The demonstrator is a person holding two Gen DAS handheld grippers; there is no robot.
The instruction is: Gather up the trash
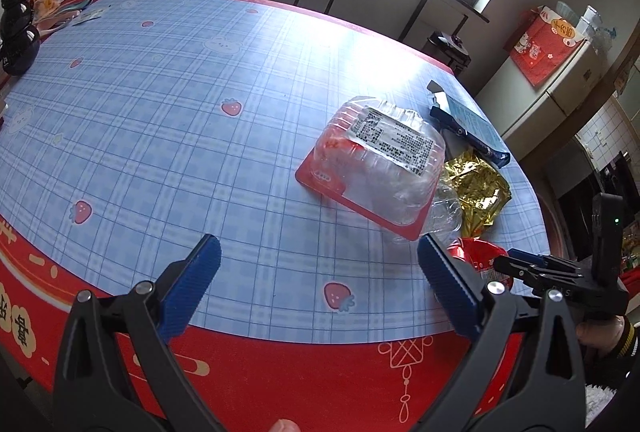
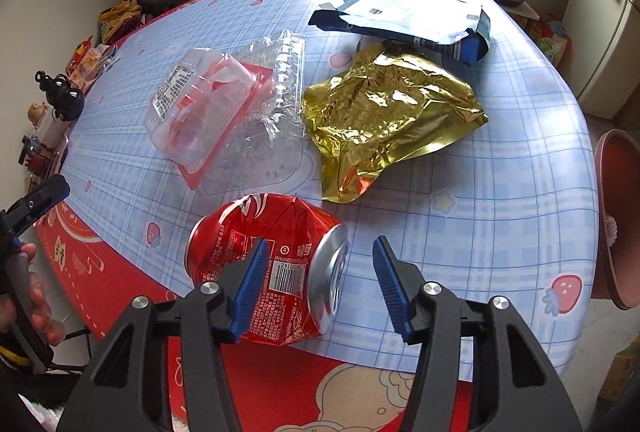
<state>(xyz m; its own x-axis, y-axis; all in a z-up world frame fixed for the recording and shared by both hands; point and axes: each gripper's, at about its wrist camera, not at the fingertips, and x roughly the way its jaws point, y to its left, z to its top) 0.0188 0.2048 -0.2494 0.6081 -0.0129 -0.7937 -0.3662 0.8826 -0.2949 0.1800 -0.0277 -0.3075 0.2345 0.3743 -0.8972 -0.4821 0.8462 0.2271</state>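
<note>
The right gripper, jaws open, straddles only the end of the crushed can at the table's near edge. A grip there could slip and roll it off. The left gripper hangs open, empty.

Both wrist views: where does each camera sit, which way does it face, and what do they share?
Left wrist: on the left tool, angled down over the table at the clear plastic tray; the right tool and a hand show.
Right wrist: on the right tool, angled down at the crushed red can; a hand shows at the left edge.
Shared: tray, gold wrapper, can.
</note>
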